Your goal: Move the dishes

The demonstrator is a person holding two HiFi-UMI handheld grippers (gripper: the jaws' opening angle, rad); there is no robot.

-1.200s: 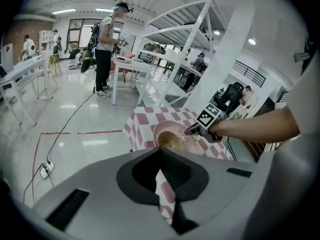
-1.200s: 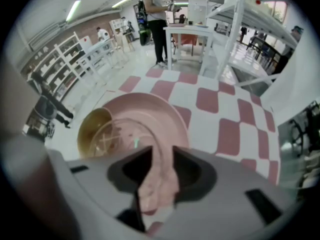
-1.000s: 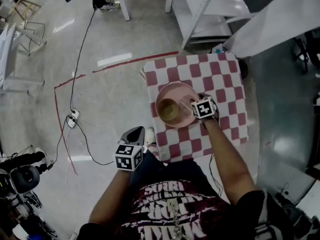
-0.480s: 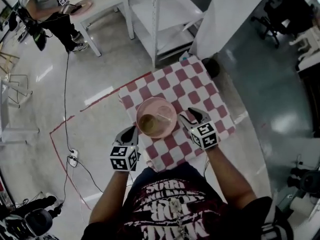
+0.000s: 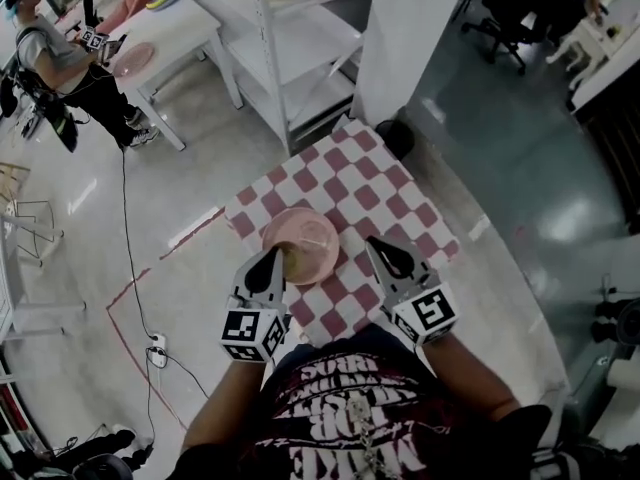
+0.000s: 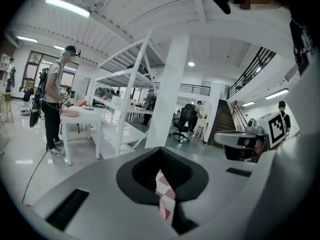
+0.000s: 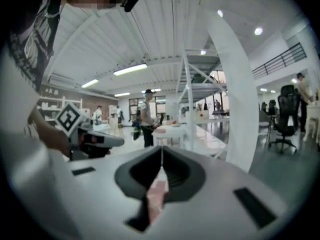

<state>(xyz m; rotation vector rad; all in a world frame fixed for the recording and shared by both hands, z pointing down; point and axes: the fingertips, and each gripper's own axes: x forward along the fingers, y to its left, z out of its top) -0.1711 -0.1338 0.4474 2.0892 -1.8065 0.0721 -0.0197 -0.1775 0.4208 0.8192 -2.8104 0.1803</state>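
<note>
Dishes: pink plate (image 5: pixel 318 236) carrying a bowl (image 5: pixel 298 257), centre frame on the checkered table (image 5: pixel 400 208).
Progress: judged set down; no dish is held, and whether further moves remain cannot be told.
Left gripper (image 5: pixel 271 260): jaws pressed together, empty, lower left of the plate.
Right gripper (image 5: pixel 385 252): jaws just closing, now together with nothing between them, right of the plate.

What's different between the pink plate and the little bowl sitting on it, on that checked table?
The plate is pink; the bowl looks dull brownish. The plate is wide and shallow; the bowl is smaller and deeper. The plate lies on the checked cloth; the bowl sits on the plate, toward the person's side. Both are round.
</note>
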